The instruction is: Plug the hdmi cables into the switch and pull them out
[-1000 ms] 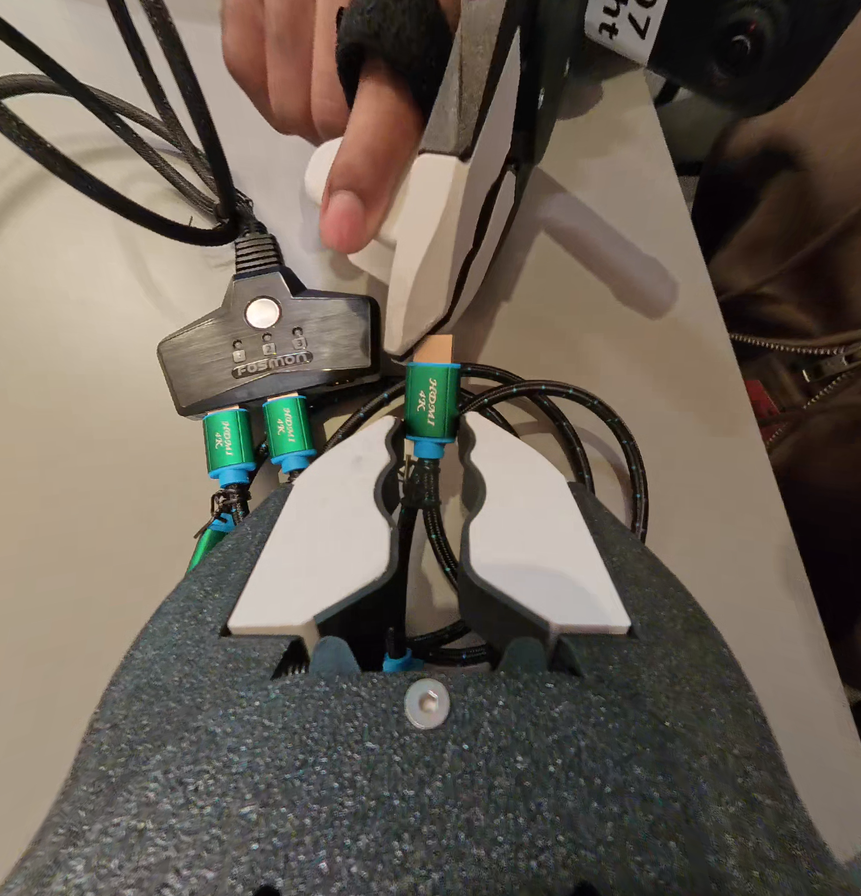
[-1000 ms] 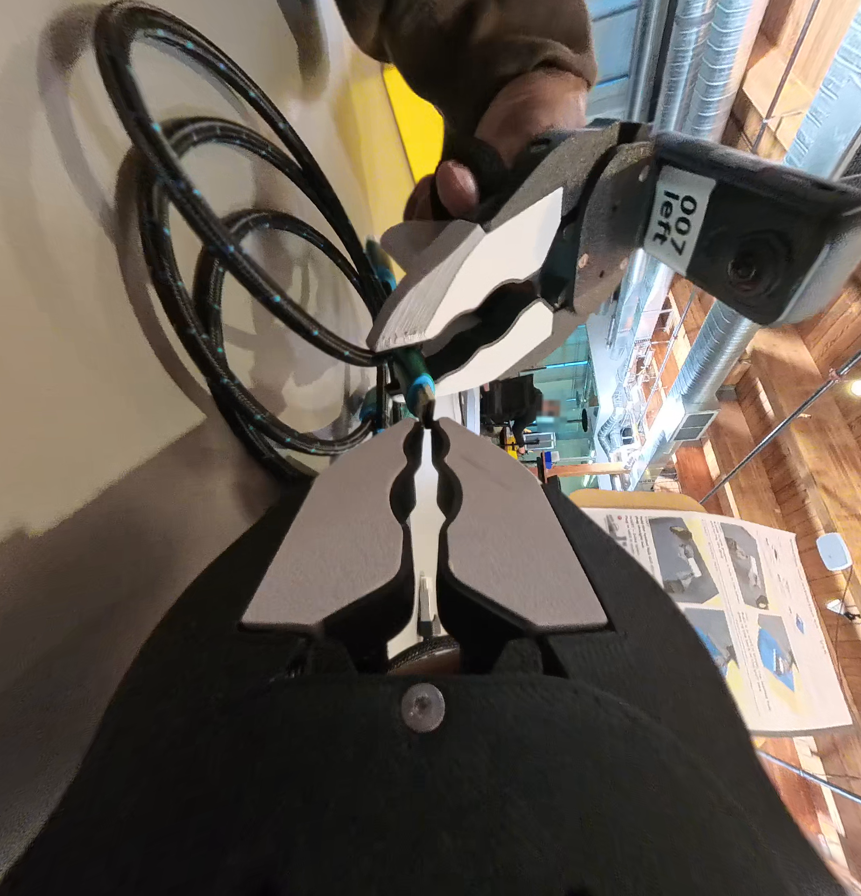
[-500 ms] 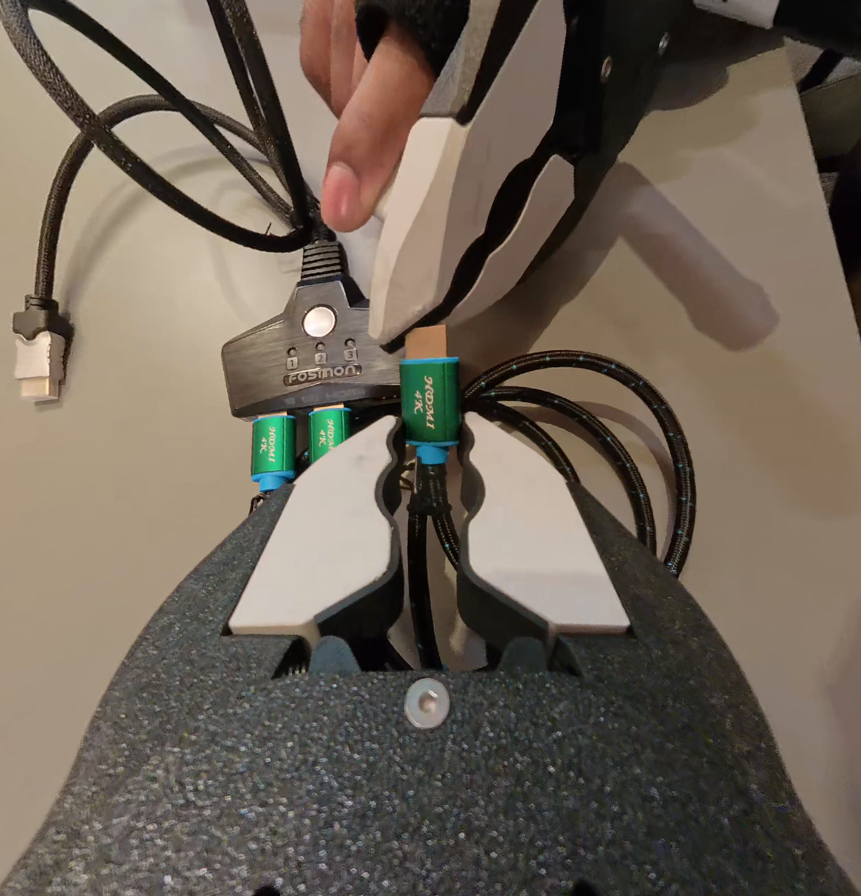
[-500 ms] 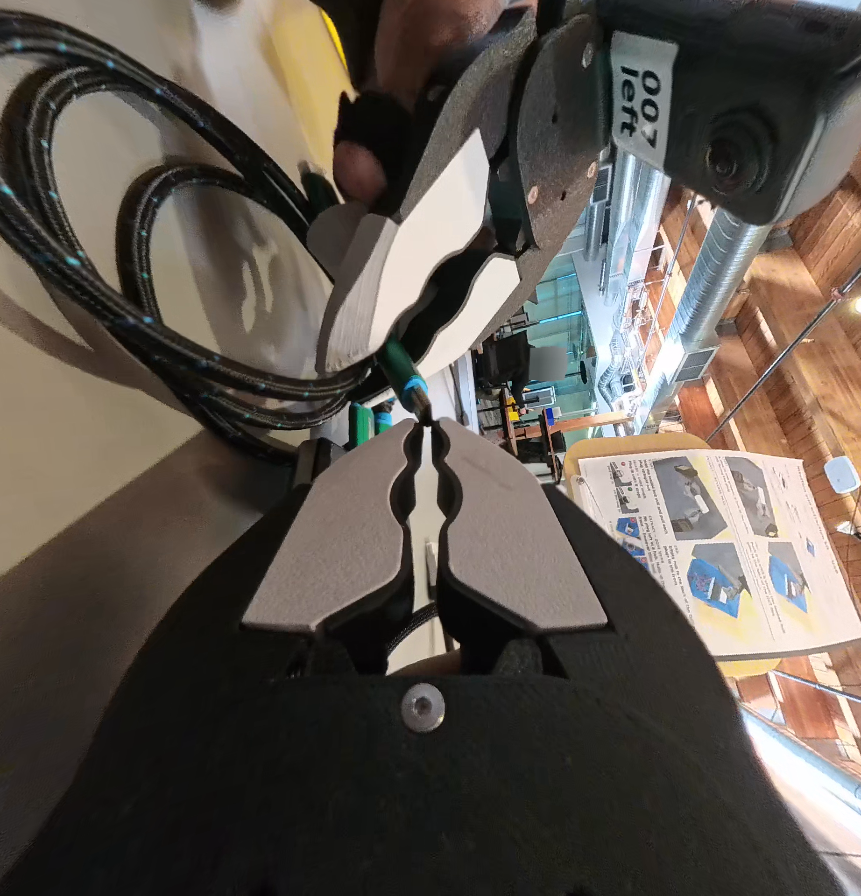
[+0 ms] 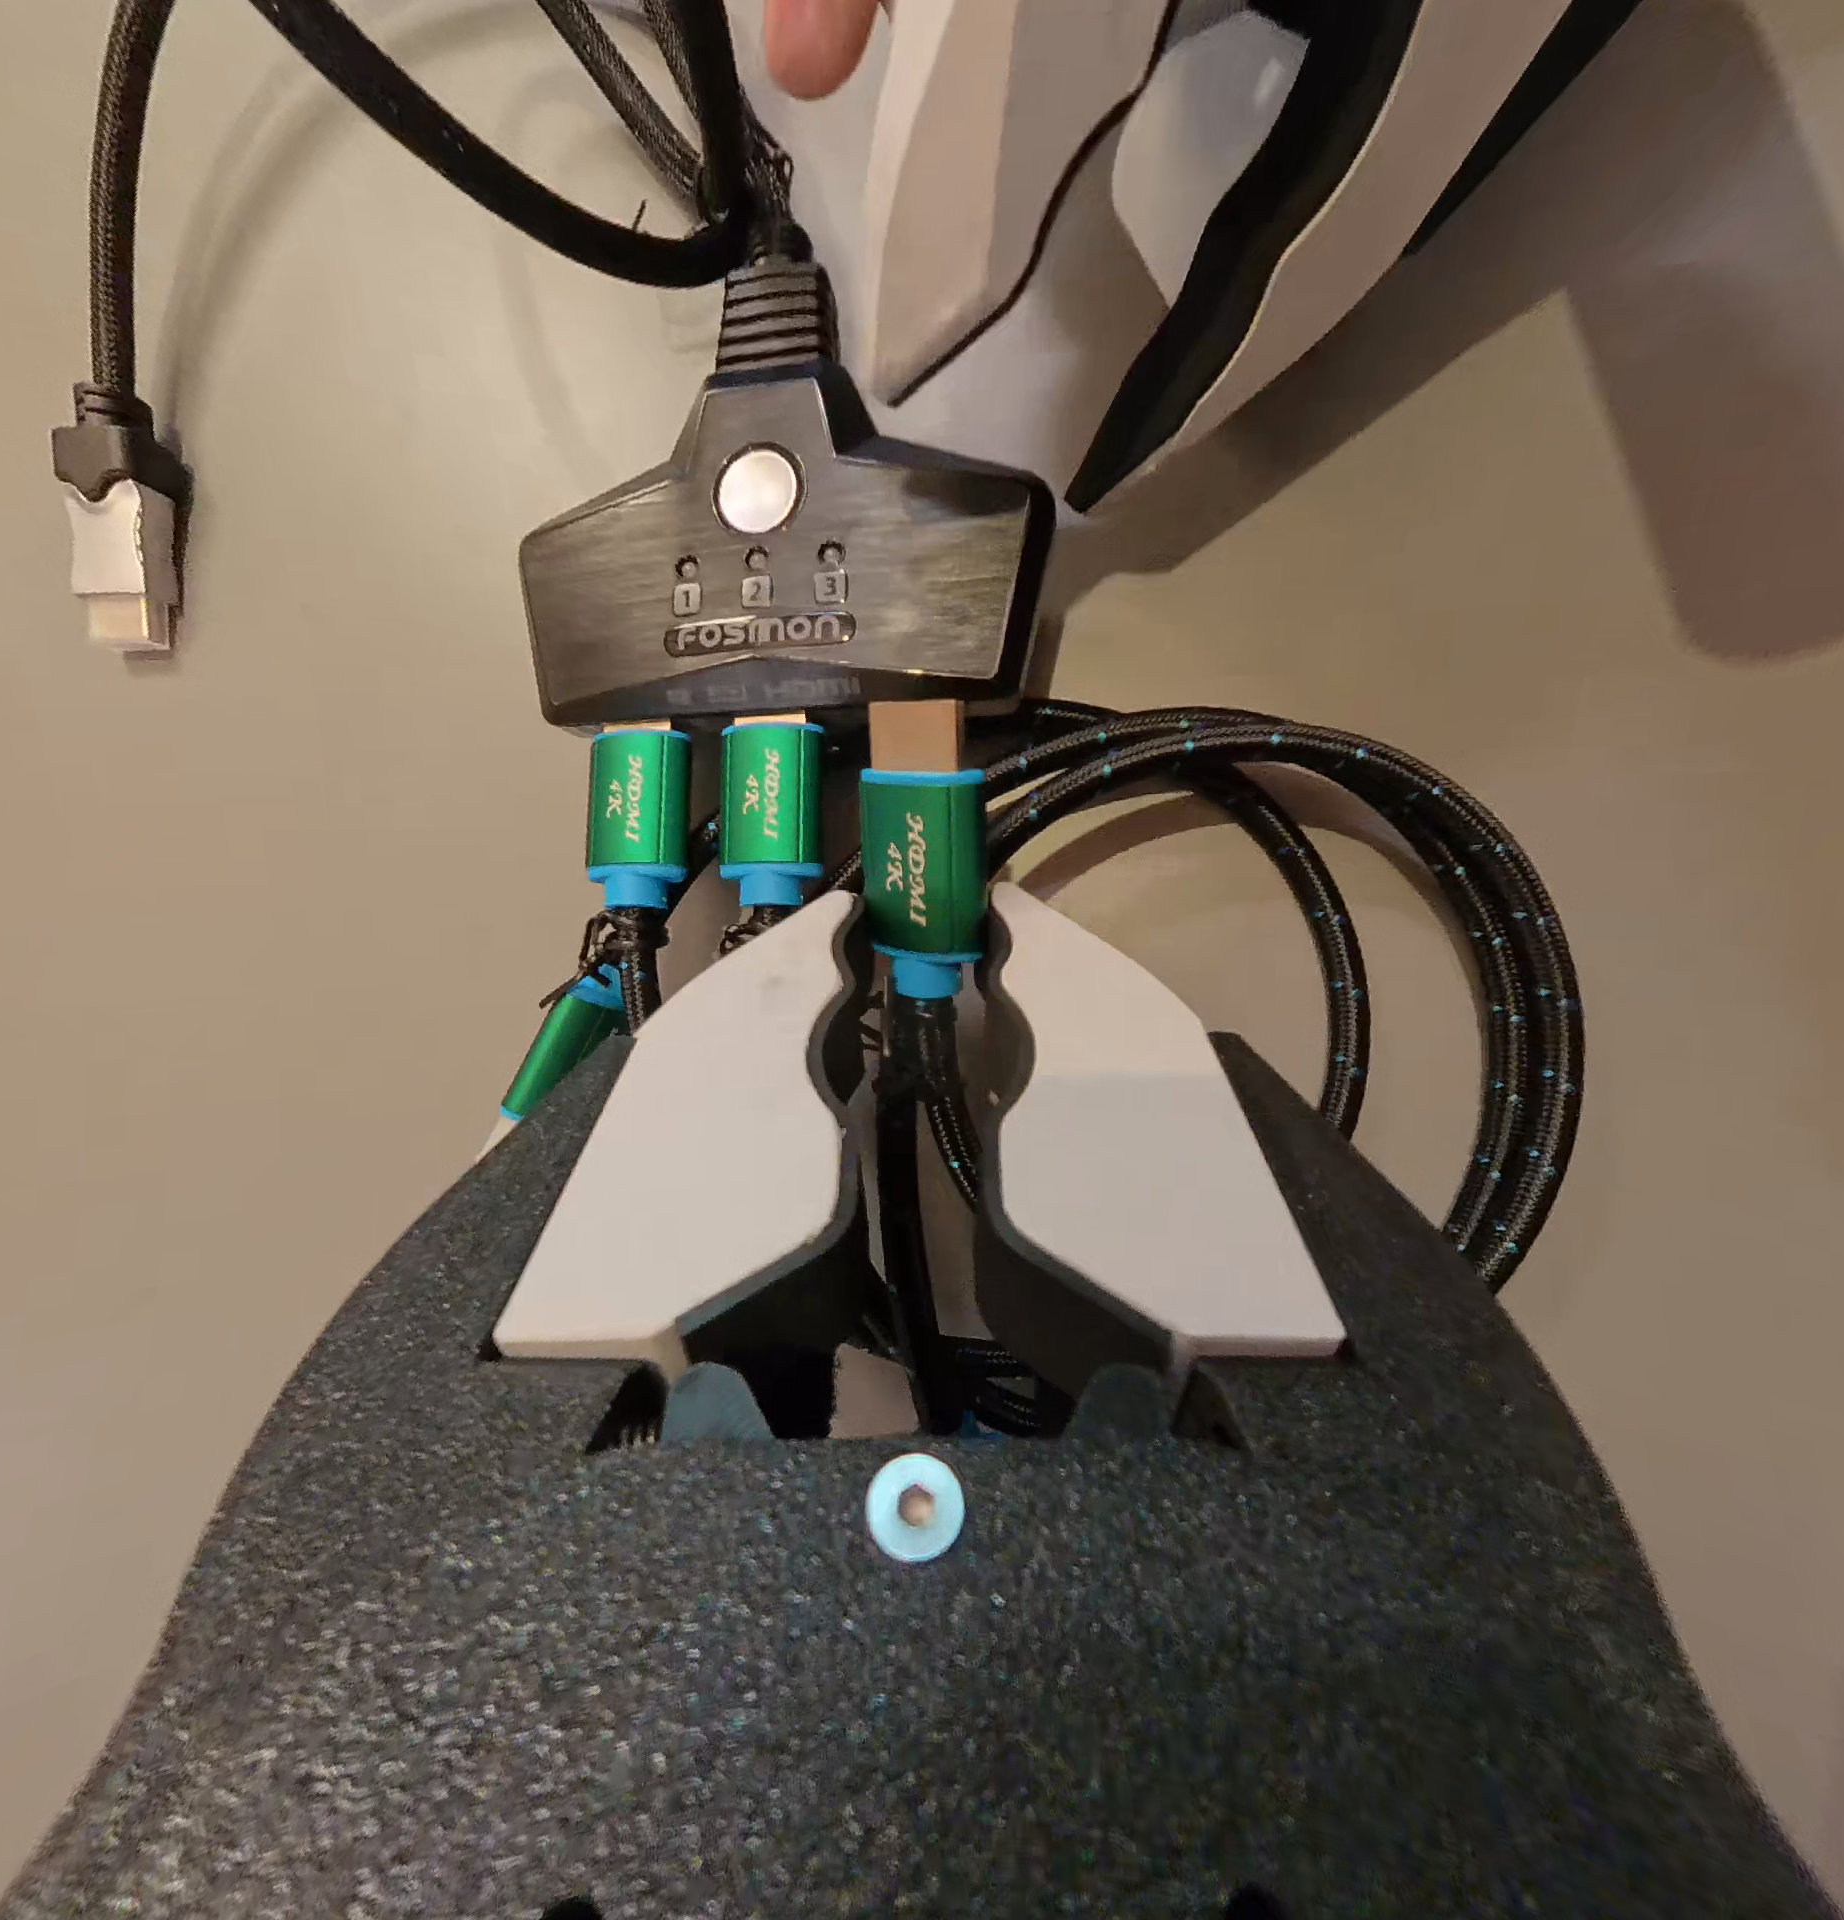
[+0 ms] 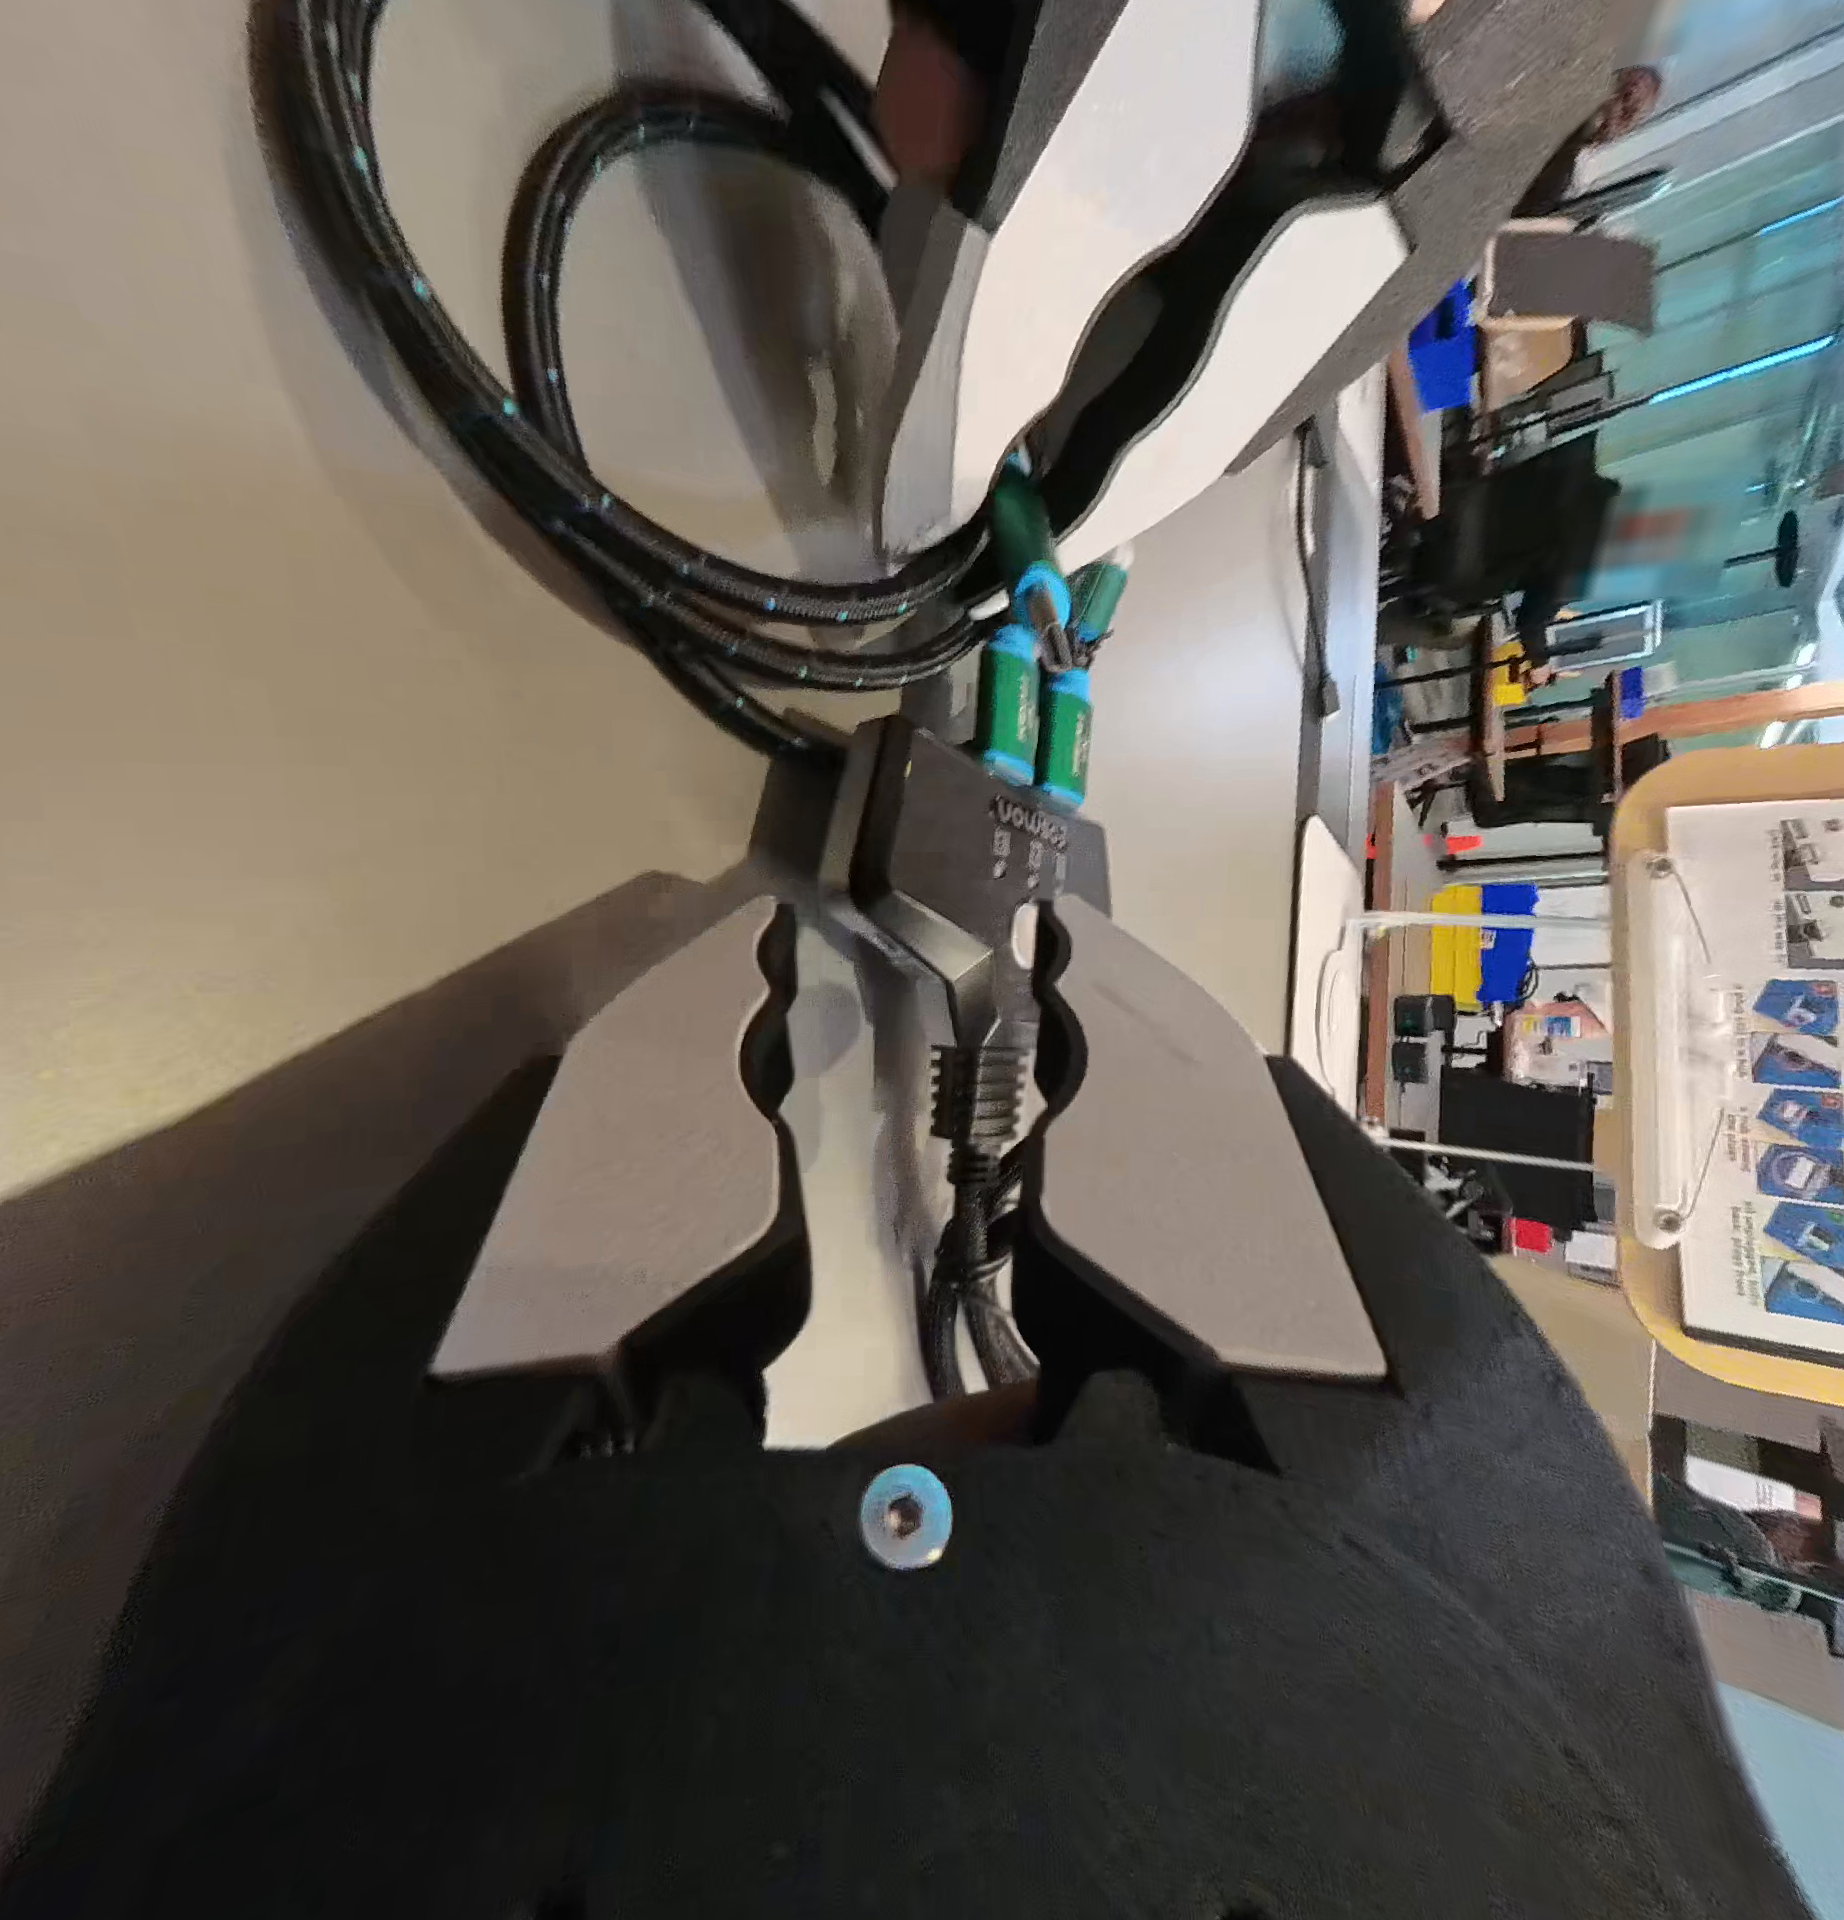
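Observation:
My left gripper [image 5: 923,904] is shut on a green plug [image 5: 923,862] with a braided black cable. The plug's gold tip sits at the mouth of the third port of a black switch box [image 5: 783,582] on the beige table [image 5: 274,935]. Two more green plugs [image 5: 637,810] [image 5: 767,800] sit in the other ports. My right gripper [image 6: 918,920] is open, its fingers astride the rear of the switch box [image 6: 959,883] and its ribbed cable collar [image 6: 975,1096]. One pad lies against the box and the other stands off it. The right gripper also shows in the left wrist view [image 5: 985,447], and the left gripper in the right wrist view [image 6: 1001,530].
Coils of braided black cable [image 5: 1469,935] lie right of the box. A loose black-and-silver plug [image 5: 123,551] lies at the left, and another green plug [image 5: 554,1060] sits by my left finger. A fingertip [image 5: 819,42] shows at the top. A board with printed sheets [image 6: 1770,1091] stands beyond the table. About 7 cm separates my left fingertips from my right.
My right gripper has opened from shut and come down around the rear of the switch box. My left gripper has carried the green plug up to the third port.

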The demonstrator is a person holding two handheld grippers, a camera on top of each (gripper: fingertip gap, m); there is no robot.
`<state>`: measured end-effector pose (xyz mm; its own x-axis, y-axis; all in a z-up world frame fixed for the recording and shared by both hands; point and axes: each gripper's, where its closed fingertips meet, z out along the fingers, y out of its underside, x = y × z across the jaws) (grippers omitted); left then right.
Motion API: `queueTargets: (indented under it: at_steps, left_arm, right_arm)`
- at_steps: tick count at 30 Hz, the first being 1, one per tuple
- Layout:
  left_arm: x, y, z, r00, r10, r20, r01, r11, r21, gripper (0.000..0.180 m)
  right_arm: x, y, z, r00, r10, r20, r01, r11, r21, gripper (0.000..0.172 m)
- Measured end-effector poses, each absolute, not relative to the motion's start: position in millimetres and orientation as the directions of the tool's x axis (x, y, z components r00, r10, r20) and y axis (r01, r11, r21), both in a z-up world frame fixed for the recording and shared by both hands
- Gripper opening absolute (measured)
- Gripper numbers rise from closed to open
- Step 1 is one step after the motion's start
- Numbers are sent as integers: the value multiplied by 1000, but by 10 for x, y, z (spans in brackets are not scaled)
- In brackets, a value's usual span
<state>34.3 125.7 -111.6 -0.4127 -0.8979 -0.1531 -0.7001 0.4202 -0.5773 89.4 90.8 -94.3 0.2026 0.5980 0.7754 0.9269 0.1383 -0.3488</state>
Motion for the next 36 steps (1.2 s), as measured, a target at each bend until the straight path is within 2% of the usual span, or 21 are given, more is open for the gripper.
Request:
queueTargets:
  at_steps: [3, 9, 12, 16, 19, 25, 30, 36]
  left_arm:
    - [335, 1275, -1157, -410, -895, -179, -713, 436, -549, 17]
    - [346, 1285, -1228, -410, -886, -215, -723, 460, -516, 15]
    - [344, 1354, -1249, -391, -886, -249, -735, 464, -495, 15]
    - [321, 1441, -1243, -362, -894, -263, -744, 448, -497, 14]
    - [300, 1495, -1231, -346, -896, -278, -743, 443, -501, 14]
    - [289, 1563, -1222, -345, -859, -377, -732, 498, -465, 13]
    - [293, 1638, -1094, -327, -760, -561, -736, 578, -354, 13]
    - [269, 1667, -1070, -330, -660, -675, -771, 601, -211, 12]
  right_arm:
    - [951, 937, -1017, 183, 589, 787, 946, 113, -305, 50]
    - [1001, 1123, -1021, 112, 457, 882, 976, 117, -184, 44]
    - [980, 1196, -993, 96, 426, 900, 978, 129, -165, 46]
    - [935, 1264, -1008, 65, 404, 913, 976, 165, -142, 25]
    - [898, 1322, -969, 36, 346, 938, 975, 195, -110, 22]
    - [846, 1330, -946, 115, 370, 922, 953, 221, -208, 22]
    - [821, 1292, -915, 169, 388, 906, 937, 222, -270, 21]
    - [790, 1270, -871, 213, 391, 895, 920, 227, -318, 21]
